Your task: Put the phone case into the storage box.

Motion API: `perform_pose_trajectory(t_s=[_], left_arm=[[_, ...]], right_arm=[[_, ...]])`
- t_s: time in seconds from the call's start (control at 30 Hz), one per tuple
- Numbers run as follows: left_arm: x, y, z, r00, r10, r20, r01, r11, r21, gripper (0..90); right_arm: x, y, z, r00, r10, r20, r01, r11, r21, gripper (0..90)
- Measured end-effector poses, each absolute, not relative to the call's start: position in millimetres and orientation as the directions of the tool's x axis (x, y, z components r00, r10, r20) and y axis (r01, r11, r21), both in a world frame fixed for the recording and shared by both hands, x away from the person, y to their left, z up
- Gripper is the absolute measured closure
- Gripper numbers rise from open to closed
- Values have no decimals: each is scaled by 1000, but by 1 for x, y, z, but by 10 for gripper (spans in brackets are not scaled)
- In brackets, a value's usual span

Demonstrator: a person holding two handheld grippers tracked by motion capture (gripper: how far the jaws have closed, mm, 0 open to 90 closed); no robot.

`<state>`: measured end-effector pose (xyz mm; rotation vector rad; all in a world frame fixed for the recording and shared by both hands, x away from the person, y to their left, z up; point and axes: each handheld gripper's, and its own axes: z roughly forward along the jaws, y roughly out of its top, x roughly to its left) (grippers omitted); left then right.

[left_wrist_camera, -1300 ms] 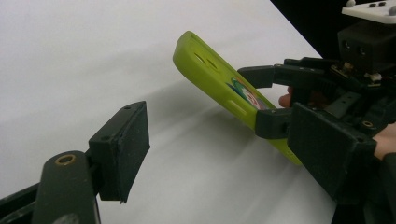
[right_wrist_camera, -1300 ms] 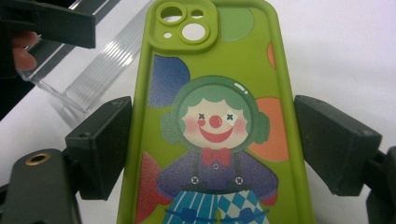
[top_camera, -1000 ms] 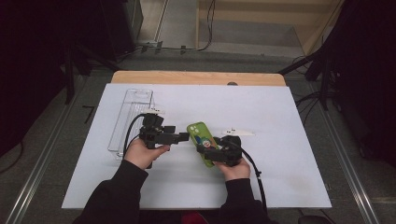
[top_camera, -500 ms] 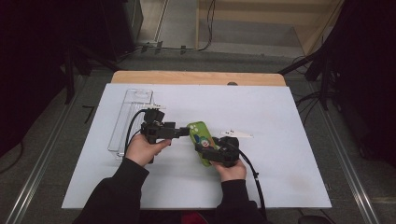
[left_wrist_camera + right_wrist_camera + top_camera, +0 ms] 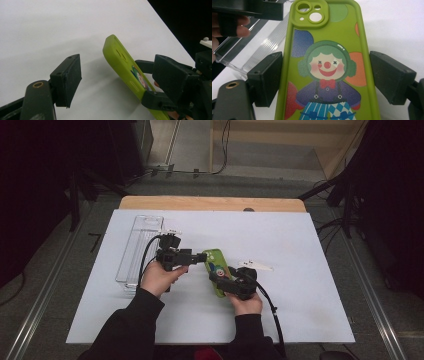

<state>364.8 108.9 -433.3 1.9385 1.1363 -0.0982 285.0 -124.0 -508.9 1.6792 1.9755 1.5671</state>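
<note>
A lime-green phone case with a clown picture is held tilted above the white table. My right gripper is shut on it, one pad pressing each long side. In the high view that gripper sits at the case's near end. My left gripper reaches in from the left to the case's camera end. It is open and its jaws have just been closing a little. In the left gripper view the case stands between its jaws, with the left pad clearly apart from the case's back.
A clear plastic tray lies lengthwise on the left of the white tabletop, also behind the case in the right gripper view. A small white piece lies right of the case. A wooden edge runs along the back.
My left gripper has edged slightly up and to the right, closer to the case's camera end. The right hand and the case have kept still.
</note>
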Motion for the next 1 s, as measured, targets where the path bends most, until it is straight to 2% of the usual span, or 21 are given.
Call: perform_pose_trajectory(t_s=[0.6,1.0], left_arm=[[374,95,-441,536,696,-478,770,-170,615,267],[376,85,-447,508,692,-514,790,-137,597,361]], right_arm=[[285,-120,-508,-371,774,512,647,-180,741,144],[284,-118,-505,-375,772,513,636,-188,748,144]])
